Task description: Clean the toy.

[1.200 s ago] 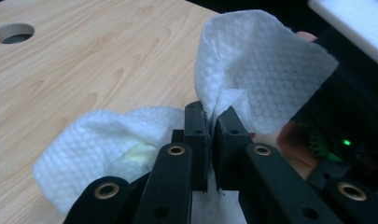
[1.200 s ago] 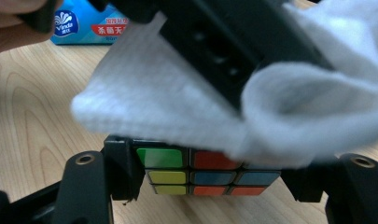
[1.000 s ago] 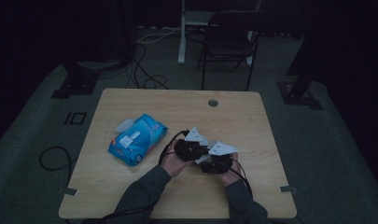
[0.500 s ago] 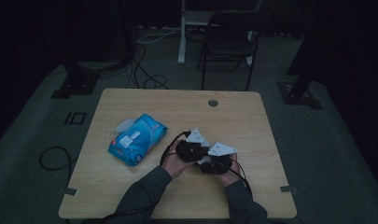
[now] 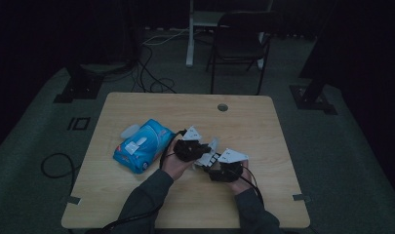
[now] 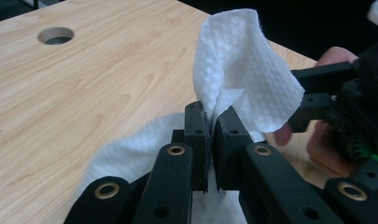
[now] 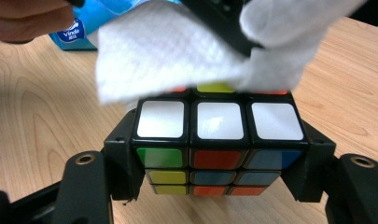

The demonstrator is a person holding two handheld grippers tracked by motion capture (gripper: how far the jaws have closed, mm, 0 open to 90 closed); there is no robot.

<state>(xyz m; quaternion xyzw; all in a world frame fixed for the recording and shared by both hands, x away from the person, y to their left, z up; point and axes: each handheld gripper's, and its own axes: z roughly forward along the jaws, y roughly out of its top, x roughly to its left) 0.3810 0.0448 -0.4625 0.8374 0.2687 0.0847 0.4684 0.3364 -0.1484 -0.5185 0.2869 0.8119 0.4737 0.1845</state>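
Note:
My right gripper is shut on a Rubik's cube, one jaw on each side, white face toward the camera. A white wipe lies draped over the cube's far top edge. My left gripper is shut on that wipe, which stands up from its jaws as a folded flap. In the high view the left gripper and the right gripper sit close together at the table's middle, with the wipe between them. The cube is hidden there.
A blue pack of wipes lies to the left of the hands on the wooden table. A round cable hole is near the far edge. A dark chair and floor cables lie beyond the table.
My left gripper has shifted a little to the left and away with the wipe in it. The right gripper and the cube have stayed still.

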